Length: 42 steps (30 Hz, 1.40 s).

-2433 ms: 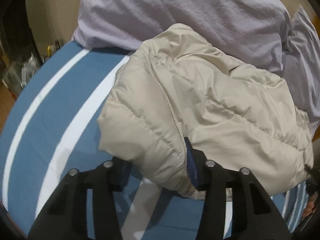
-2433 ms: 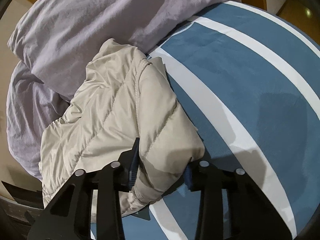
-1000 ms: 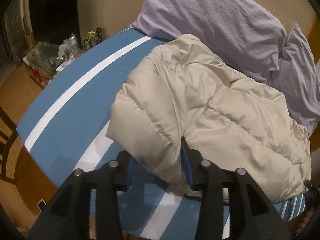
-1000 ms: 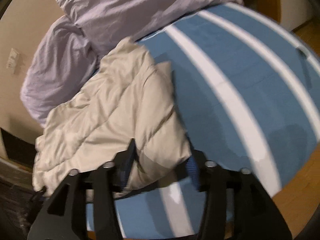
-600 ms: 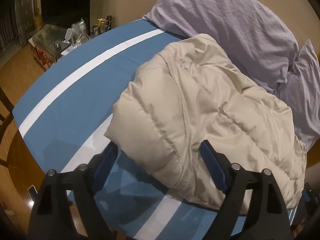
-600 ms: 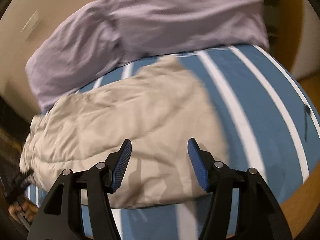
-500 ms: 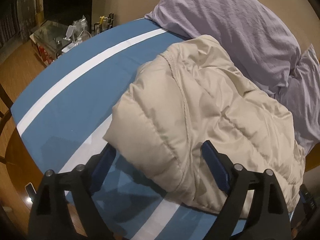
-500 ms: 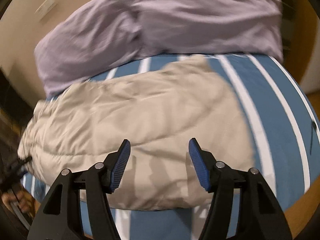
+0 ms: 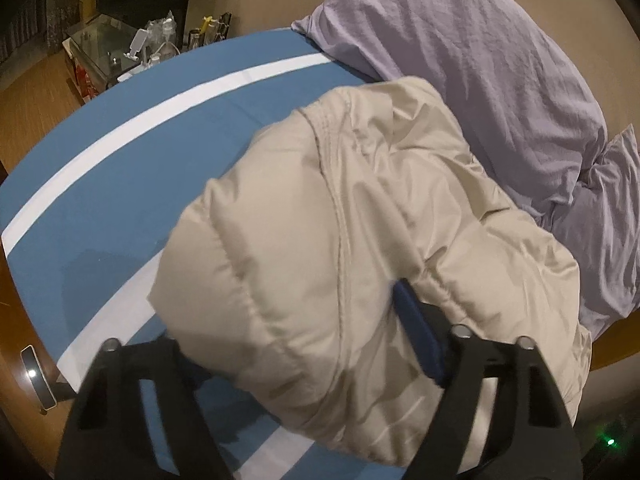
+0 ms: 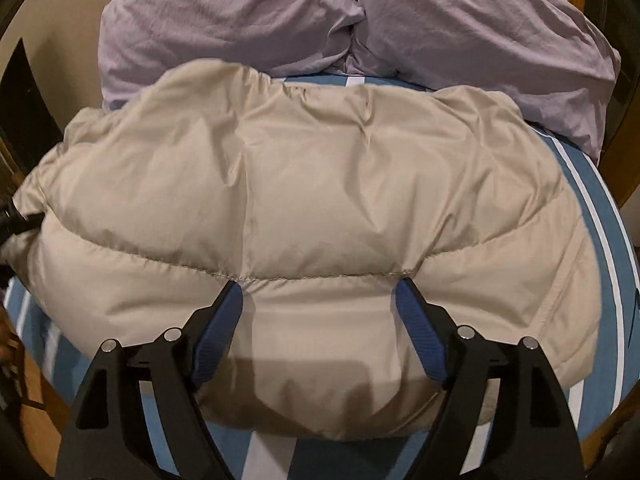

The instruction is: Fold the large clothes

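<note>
A beige puffer jacket [image 9: 360, 216] lies folded on the blue-and-white striped bed [image 9: 132, 160], up against the pillows. My left gripper [image 9: 288, 320] straddles the jacket's near corner with its jaws closing. Its right pad [image 9: 416, 332] dents the padding, while the left finger is hidden under the bulge. In the right wrist view the jacket [image 10: 320, 184] spreads wide across the frame. My right gripper [image 10: 318, 286] hovers over the jacket's near edge with its jaws opening. The tips sit by a quilted seam and grip nothing.
Two purple pillows [image 10: 360, 12] lie behind the jacket against the wall. A glass side table [image 9: 104, 44] with small clutter stands past the bed's far left corner. A dark flat device [image 9: 38, 376] lies on the wooden ledge by the bed's near edge.
The left gripper let go of the jacket's corner, spread wide, then came in over it again and narrowed. The right gripper released its corner, swung round to the jacket's long side and widened.
</note>
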Tool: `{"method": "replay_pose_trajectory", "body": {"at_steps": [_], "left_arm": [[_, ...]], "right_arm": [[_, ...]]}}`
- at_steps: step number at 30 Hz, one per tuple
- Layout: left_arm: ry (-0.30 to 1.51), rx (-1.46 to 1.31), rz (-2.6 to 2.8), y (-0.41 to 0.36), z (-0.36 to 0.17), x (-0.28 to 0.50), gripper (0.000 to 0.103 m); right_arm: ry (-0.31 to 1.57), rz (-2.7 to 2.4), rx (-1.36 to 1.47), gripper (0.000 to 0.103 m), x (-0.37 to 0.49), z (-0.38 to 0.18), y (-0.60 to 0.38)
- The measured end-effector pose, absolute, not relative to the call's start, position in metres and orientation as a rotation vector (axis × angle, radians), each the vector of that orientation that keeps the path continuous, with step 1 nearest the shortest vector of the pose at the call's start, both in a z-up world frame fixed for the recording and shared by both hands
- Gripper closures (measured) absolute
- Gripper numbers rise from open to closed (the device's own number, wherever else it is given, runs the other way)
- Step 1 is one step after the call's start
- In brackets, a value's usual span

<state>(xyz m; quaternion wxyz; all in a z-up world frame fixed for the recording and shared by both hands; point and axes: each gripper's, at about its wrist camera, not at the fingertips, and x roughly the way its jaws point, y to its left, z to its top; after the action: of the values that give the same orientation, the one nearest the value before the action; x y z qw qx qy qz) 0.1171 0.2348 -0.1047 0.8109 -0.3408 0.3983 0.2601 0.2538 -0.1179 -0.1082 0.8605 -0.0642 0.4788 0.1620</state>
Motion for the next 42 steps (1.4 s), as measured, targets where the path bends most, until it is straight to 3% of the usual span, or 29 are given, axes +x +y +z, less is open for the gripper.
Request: {"method": "replay_pose_trajectory", "body": {"at_steps": [4,8,23,42], "left_arm": [[0.804,-0.748,0.539,0.236,-0.094,0.117,0.062],[0.772,-0.742,0.500,0.234,-0.078,0.121,0.071],[0.590,-0.635,0.198,0.160,0.018,0.153,0.074],[0.604,-0.422,-0.163,0.004,0.051,0.191,0.074]], "right_arm": [[1.007,0.341,-0.136,0.021,0.255,-0.113,-0.119],[1.002,0.338,-0.153,0.021,0.256,-0.117,-0.117],[0.985,0.354,-0.202,0.021,0.253,-0.122,-0.115],[0.962,0.365,-0.124,0.021,0.241,-0.087,-0.171]]}}
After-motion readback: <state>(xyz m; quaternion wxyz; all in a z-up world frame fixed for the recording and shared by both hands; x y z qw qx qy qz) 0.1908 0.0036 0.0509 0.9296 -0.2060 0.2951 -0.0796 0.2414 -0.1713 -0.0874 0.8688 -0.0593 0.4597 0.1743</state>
